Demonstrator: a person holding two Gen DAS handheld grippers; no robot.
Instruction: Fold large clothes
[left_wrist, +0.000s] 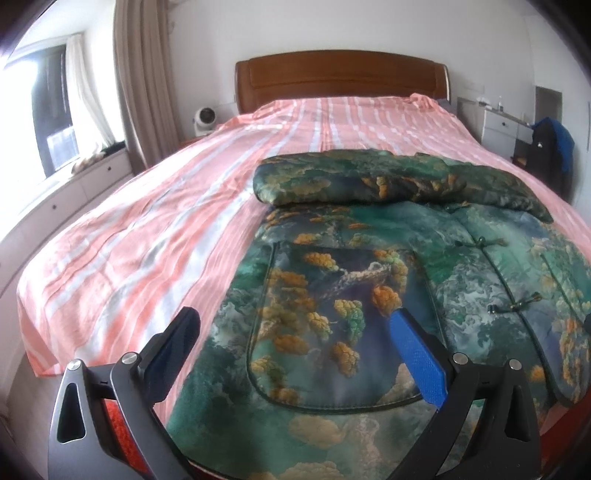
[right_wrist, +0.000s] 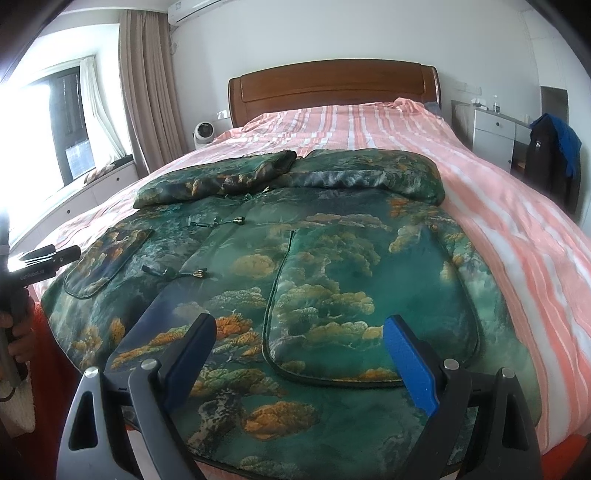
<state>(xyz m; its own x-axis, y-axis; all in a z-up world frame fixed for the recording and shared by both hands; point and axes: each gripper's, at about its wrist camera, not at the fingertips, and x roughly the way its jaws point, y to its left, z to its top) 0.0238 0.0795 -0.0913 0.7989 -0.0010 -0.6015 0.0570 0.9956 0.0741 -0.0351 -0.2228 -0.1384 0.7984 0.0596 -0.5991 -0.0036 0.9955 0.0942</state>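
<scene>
your left gripper (left_wrist: 293, 332) hung over the near hem of the jacket (left_wrist: 369, 295), jaws spread wide with nothing between them; the dark finger sat over the sheet's edge and the blue finger (left_wrist: 413, 350) over the left pocket (left_wrist: 332, 332), though you could not tell from that view whether either touched cloth. your right gripper (right_wrist: 299, 339) was likewise wide apart and held nothing, its fingers straddling the near part of the right pocket (right_wrist: 369, 314). at the left edge of the right wrist view your left hand (right_wrist: 16, 332) gripped the other tool's handle.

the jacket lay flat, front up, on the foot half of the bed (right_wrist: 517, 240), its knot buttons (right_wrist: 192, 274) running down the middle between the two pockets. farther up, both sleeves (right_wrist: 221, 181) were folded across the chest, lying over the collar area. beyond them the pink striped sheet (left_wrist: 184, 221) ran to the wooden headboard (left_wrist: 340, 77), with a small white fan (right_wrist: 204, 133) at its left and a dark coat (right_wrist: 554, 155) hanging at the right.
</scene>
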